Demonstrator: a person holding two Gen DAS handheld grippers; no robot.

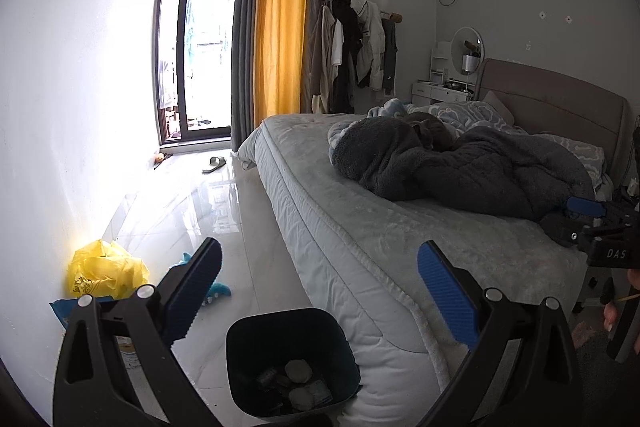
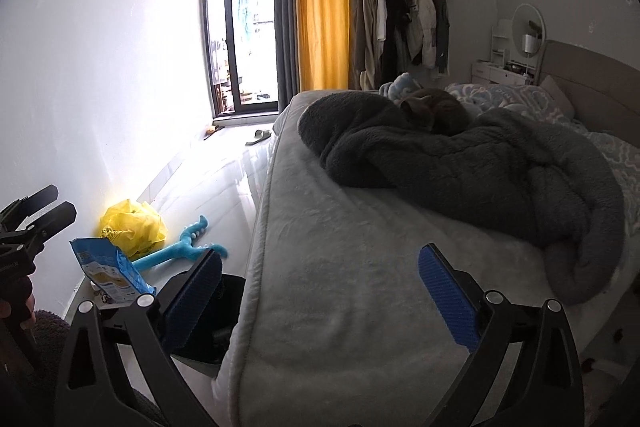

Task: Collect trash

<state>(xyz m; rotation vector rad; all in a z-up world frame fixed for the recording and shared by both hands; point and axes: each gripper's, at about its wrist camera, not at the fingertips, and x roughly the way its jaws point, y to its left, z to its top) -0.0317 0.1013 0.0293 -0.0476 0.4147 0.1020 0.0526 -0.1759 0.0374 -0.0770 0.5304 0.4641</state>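
A dark trash bin [image 1: 292, 363] stands on the floor beside the bed, with several crumpled pieces of trash [image 1: 298, 371] inside. My left gripper [image 1: 320, 291] is open and empty, above the bin. My right gripper [image 2: 320, 291] is open and empty, over the corner of the bed; part of the bin [image 2: 224, 319] shows behind its left finger. A crumpled yellow plastic bag [image 1: 106, 271] lies by the wall, also in the right wrist view [image 2: 134, 225]. A blue snack bag [image 2: 108, 273] lies near it.
A bed [image 1: 360, 227] with a grey blanket [image 1: 460, 171] fills the right side. A blue plastic toy [image 2: 180, 247] lies on the glossy floor. A slipper [image 1: 214, 163] lies near the balcony door [image 1: 200, 39]. Clothes hang on a rack [image 1: 356, 43].
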